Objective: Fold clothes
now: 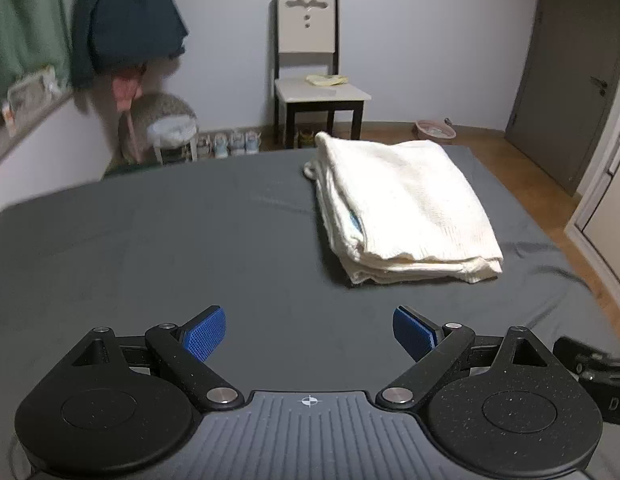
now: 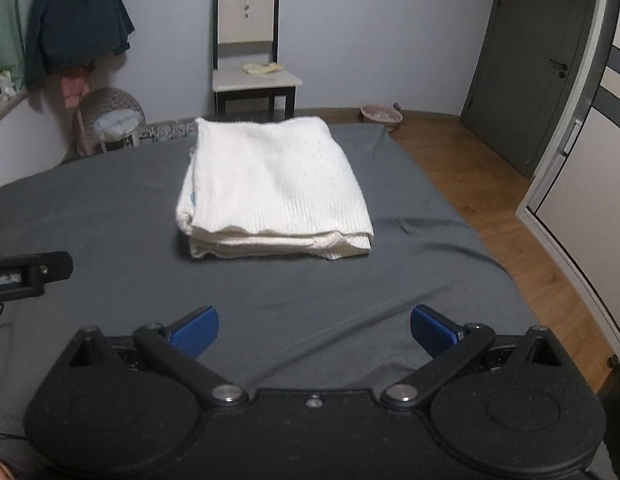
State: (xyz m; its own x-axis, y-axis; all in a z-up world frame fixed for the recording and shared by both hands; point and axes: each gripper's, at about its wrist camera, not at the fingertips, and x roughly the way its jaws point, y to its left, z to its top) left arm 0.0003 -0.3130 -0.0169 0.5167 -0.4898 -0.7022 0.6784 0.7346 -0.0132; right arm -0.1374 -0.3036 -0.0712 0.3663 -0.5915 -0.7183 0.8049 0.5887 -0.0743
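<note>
A cream knitted sweater [image 2: 275,188], folded into a thick rectangular stack with ribbed hems along its near edge, lies on a bed covered in smooth dark grey sheet [image 2: 109,208]. The left gripper [image 1: 309,334] hovers low over the sheet, its blue ridged fingers [image 1: 203,334] spread wide and holding nothing; the sweater sits ahead and to its right. The right gripper [image 2: 314,330] hovers likewise, fingers [image 2: 434,330] spread apart and empty, the sweater directly ahead, well apart. A dark-framed wooden chair [image 2: 249,52] stands against the far wall.
</note>
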